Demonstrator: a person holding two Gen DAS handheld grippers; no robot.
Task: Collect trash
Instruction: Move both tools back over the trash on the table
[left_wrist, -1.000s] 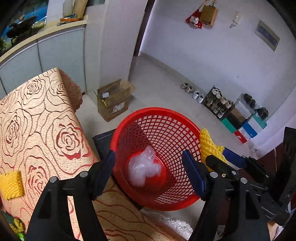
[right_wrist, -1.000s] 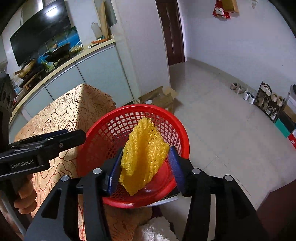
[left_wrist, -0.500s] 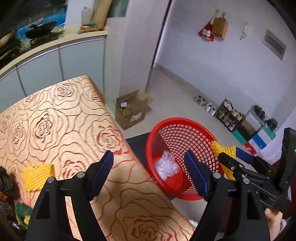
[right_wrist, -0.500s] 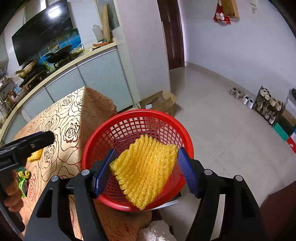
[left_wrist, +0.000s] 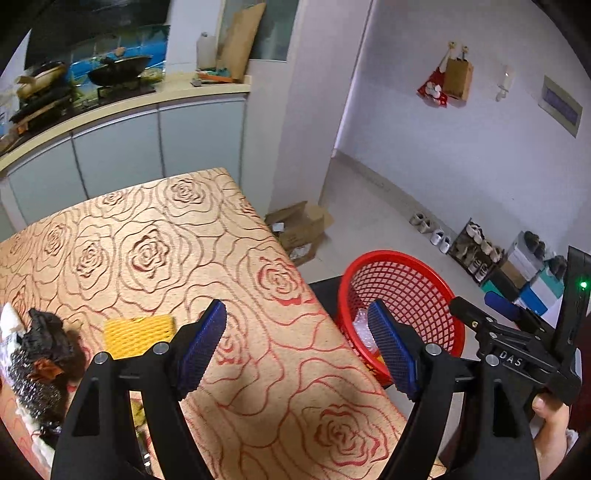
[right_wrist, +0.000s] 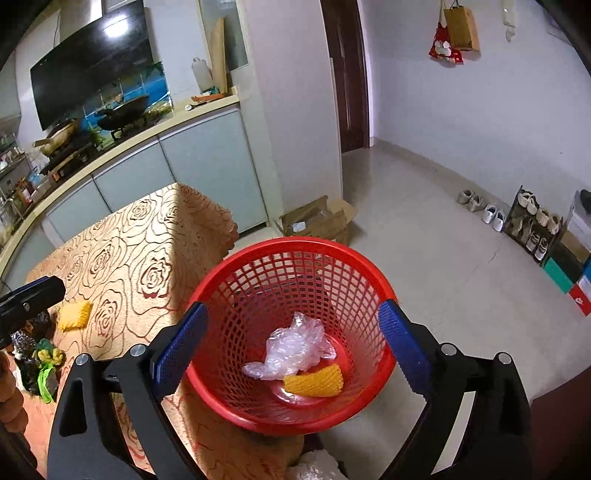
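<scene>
Above the red basket (right_wrist: 295, 332), the right gripper (right_wrist: 291, 347) has just been opening its jaws; nothing is between them now. The yellow foam net (right_wrist: 314, 384) it held a second ago lies at the basket's bottom, beside the clear plastic wrap (right_wrist: 295, 347), so that piece is collected. Meanwhile the left gripper (left_wrist: 295, 347) has swung from the basket toward the table (left_wrist: 147, 229), jaws apart and empty.

Only the left view shows the second yellow net (left_wrist: 138, 334) up close (with dark clutter (left_wrist: 44, 339) just beside it); only the right view shows the basket's contents.
</scene>
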